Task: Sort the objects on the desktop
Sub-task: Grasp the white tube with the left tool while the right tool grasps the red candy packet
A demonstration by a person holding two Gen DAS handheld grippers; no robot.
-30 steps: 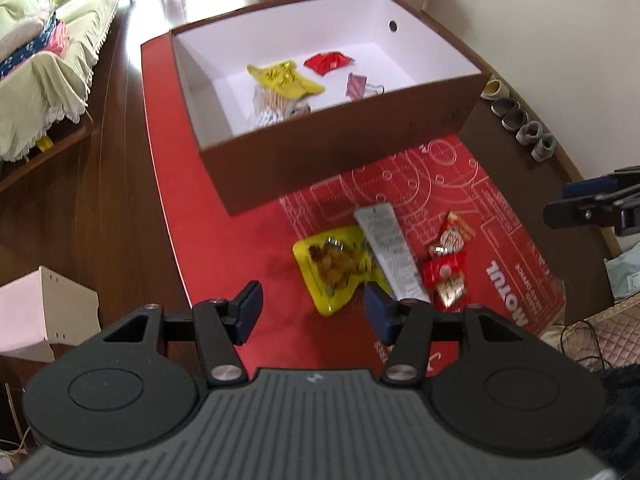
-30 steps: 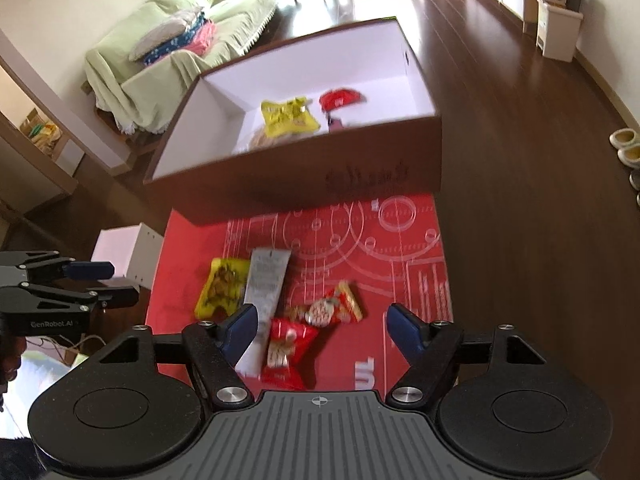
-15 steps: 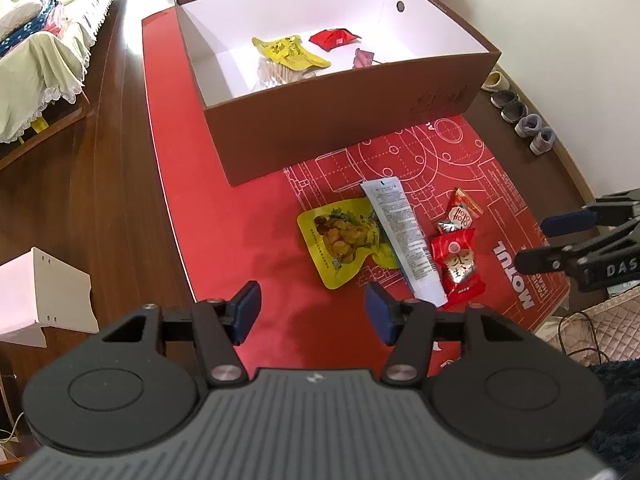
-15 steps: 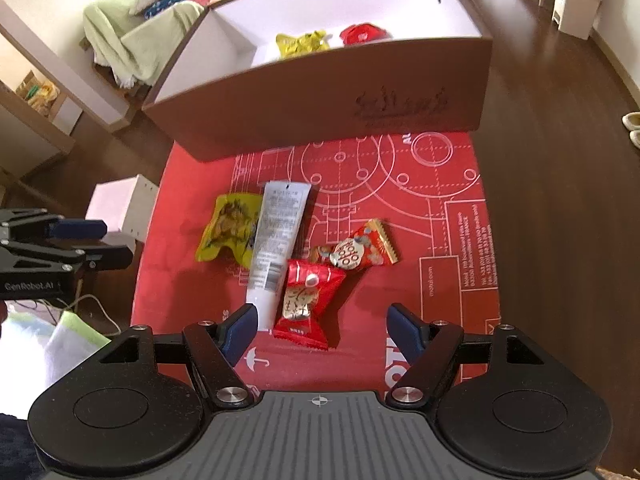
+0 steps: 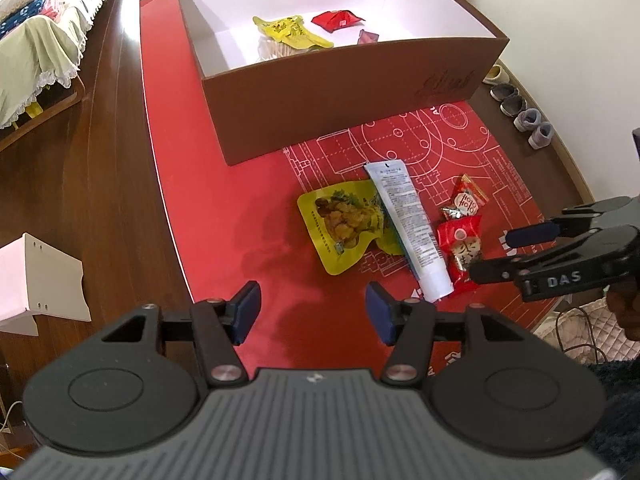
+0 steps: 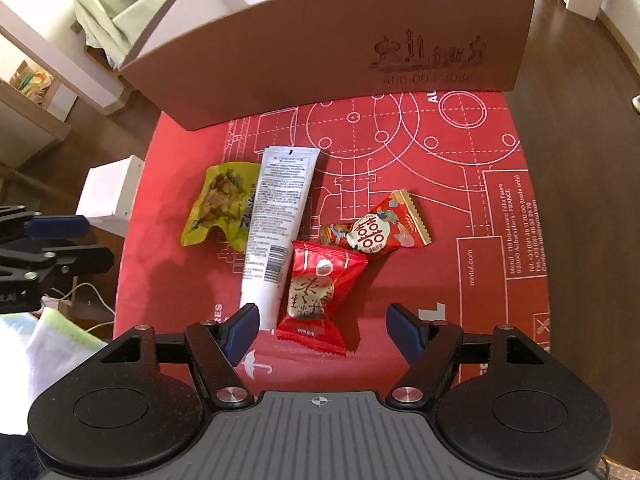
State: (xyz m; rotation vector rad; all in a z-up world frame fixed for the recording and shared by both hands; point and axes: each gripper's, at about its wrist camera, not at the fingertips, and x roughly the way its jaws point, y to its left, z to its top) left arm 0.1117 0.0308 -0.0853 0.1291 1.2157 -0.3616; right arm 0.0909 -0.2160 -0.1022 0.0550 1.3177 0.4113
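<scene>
Right gripper [image 6: 322, 326] is down low over the red printed mat [image 6: 472, 200], blue-padded fingers [image 6: 404, 330] spread wide and empty. The glossy red candy wrapper with the brown emblem [image 6: 318, 292] lies just ahead, between the fingertips, nearer the left one. The white squeeze tube [image 6: 278, 224] runs alongside it on the left-finger side, touching its edge, cap end close to the left pad. Beyond the wrapper, the red-and-gold sweet packet [image 6: 378, 226] overlaps its far corner. The crumpled yellow snack pouch [image 6: 222, 204] sits partly under the tube, farther left. The brown cardboard box with white lining [image 6: 340, 44] walls off the far side.

Left gripper [image 5: 312, 306] hovers open too, holding nothing, over bare mat; the pouch is ahead of its right finger. Inside the box: a yellow packet [image 5: 290, 32] and a red packet [image 5: 338, 20].

Compared with half a second ago, the right gripper has closed in; the wrapper now looms much larger between its fingers.
</scene>
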